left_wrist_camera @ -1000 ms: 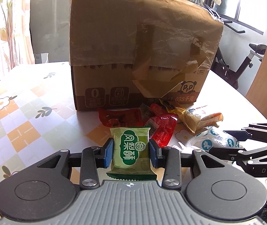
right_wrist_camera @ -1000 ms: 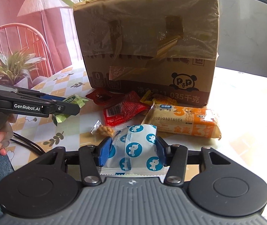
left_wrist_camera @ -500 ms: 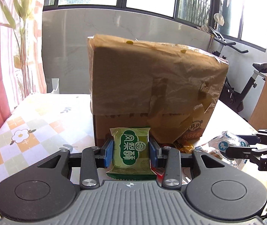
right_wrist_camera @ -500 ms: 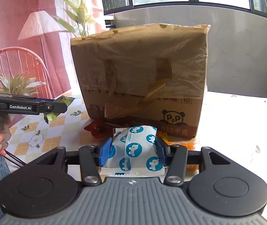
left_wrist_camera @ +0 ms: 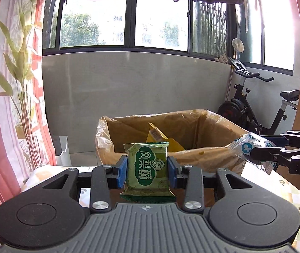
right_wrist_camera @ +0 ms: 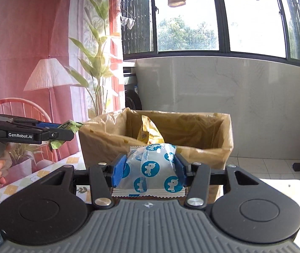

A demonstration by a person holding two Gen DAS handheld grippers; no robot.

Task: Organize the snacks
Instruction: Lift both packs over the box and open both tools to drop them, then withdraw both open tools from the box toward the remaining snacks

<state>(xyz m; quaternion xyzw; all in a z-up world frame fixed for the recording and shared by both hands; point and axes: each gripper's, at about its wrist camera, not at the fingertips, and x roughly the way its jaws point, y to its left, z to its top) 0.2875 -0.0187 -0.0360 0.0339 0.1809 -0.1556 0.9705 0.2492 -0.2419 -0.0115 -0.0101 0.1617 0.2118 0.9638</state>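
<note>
Green snack packet (left_wrist_camera: 147,169) was held pinched between the blue pads of the left gripper (left_wrist_camera: 147,169), raised above the desk (left_wrist_camera: 287,191) and just short of the near rim of the open cardboard box (left_wrist_camera: 202,156). Its long axis ran along the fingers, printed face up toward the camera, far end pointing into the box mouth.

White packet with blue animal print (right_wrist_camera: 151,168) was likewise pinched in the right gripper (right_wrist_camera: 149,168), its crimped near seam lying crosswise toward the camera and its puffed body bulging between the pads. It was also held short of the box rim, at about rim height.

Each gripper was seen from the other's view, both level and aimed at the box from the same side.

Inside the box, a yellow packet (right_wrist_camera: 149,133) was seen standing on end against the lining; one snack at least was judged already stowed. Two more were judged in transit, release not yet made. Whether further snacks lay on the desk could not be told, that area being hidden below the grippers.

Exercise bike (left_wrist_camera: 261,109) noted beyond the box; floor lamp (right_wrist_camera: 48,78) to the left.
</note>
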